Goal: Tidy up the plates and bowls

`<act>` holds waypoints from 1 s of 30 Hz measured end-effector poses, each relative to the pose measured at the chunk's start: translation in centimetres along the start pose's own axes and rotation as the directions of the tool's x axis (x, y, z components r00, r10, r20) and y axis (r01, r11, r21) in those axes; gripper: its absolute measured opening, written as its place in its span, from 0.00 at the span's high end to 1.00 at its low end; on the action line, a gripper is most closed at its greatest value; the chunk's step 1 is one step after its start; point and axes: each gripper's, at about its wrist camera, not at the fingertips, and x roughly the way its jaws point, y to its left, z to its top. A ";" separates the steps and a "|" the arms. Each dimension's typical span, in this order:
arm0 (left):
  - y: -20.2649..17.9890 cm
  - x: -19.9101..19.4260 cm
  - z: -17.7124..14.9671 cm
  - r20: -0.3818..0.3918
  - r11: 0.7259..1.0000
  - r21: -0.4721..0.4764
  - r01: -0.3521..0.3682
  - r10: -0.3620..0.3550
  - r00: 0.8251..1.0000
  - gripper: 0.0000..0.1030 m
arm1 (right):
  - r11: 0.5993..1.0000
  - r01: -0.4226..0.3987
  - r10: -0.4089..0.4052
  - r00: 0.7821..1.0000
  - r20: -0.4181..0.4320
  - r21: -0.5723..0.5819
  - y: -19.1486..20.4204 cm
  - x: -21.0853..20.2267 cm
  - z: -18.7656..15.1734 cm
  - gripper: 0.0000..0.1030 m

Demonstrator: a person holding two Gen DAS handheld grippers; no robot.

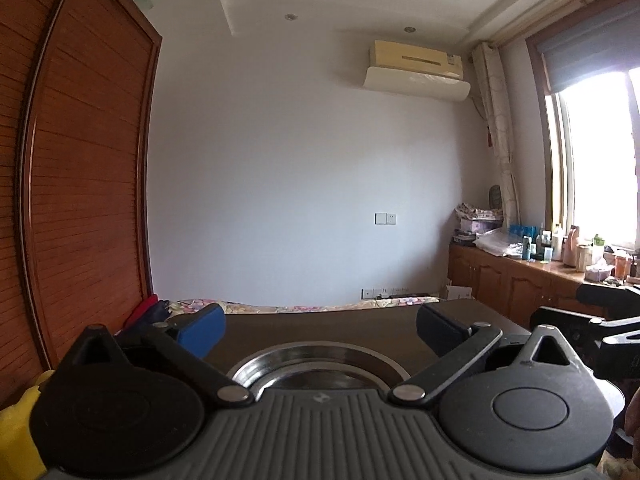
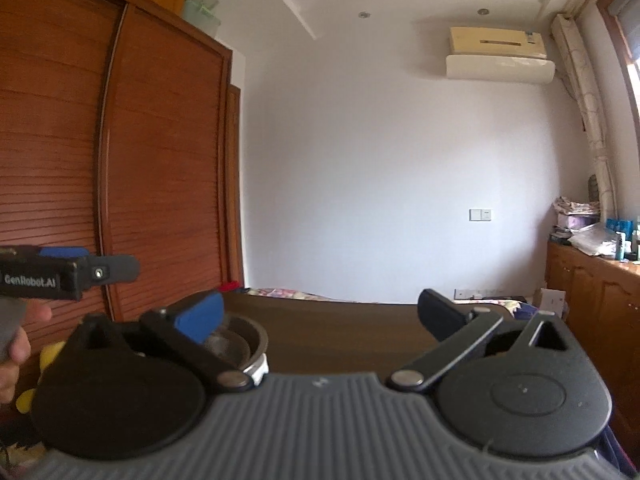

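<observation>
bowl (image 2: pixel 236 344) lower left on dark surface (image 2: pixel 340 336) | wardrobe (image 2: pixel 120 160) left, window (image 1: pixel 596 152) right | left tool (image 1: pixel 320 328), right tool (image 2: pixel 320 316) both spread wide, empty

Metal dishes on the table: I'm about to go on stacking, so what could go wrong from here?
1. Both grippers, left and right, point level and open, so the dishes sit low and partly hidden; a blind reach might knock them.
2. The bowl stands near the table's left edge and might be pushed off.
</observation>
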 end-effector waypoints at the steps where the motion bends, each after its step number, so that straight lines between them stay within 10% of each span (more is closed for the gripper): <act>1: -0.1 0.0 -0.1 -0.004 1.000 0.003 -0.007 0.008 1.000 0.00 | 1.000 0.004 -0.004 1.000 0.000 0.003 -0.1 -0.1 -0.1 0.00; 30: -0.7 -0.6 -5.2 -0.096 0.999 0.025 -0.048 0.051 0.994 0.00 | 0.981 0.190 -0.192 0.979 -0.063 -0.039 -0.3 -1.7 -4.2 0.00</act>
